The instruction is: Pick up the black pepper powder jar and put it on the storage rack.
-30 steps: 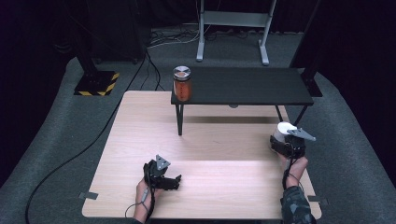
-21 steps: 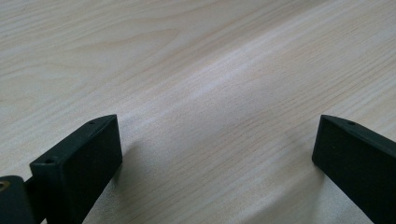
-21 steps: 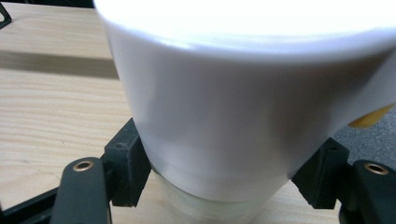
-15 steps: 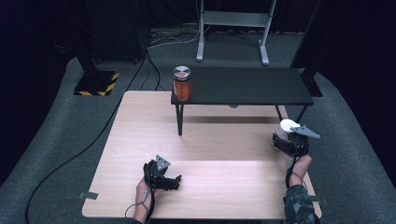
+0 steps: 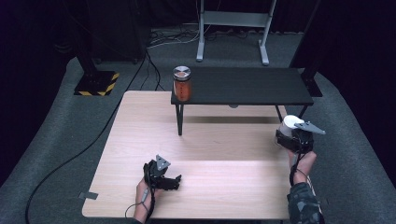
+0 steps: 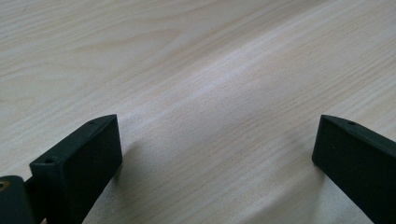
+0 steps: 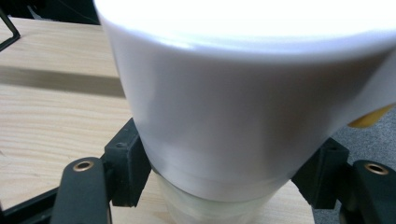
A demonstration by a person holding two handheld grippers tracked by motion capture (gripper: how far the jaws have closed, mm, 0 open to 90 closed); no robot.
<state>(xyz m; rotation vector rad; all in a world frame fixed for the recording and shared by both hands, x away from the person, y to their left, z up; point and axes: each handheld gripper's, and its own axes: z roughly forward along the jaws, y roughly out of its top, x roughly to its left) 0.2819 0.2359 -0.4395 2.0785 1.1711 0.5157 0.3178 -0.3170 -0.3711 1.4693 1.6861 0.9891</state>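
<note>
My right gripper (image 5: 289, 136) is at the table's right edge, shut on a white container (image 5: 290, 122) and holding it a little above the wood. In the right gripper view the white container (image 7: 243, 107) has a wide white top and a paler, narrower base, and both black jaws press on its sides. My left gripper (image 5: 175, 181) rests on the wooden table (image 5: 219, 140) near the front edge. In the left gripper view my left gripper (image 6: 217, 154) stands open, with bare wood between its jaws.
A low black bench (image 5: 252, 86) stands across the far half of the table. A jar with orange contents and a silver lid (image 5: 182, 84) sits on its left end. Grey carpet surrounds the table, and a cable runs along its left side.
My right gripper has risen slightly with the white container in it. The left gripper has stayed where it was.
</note>
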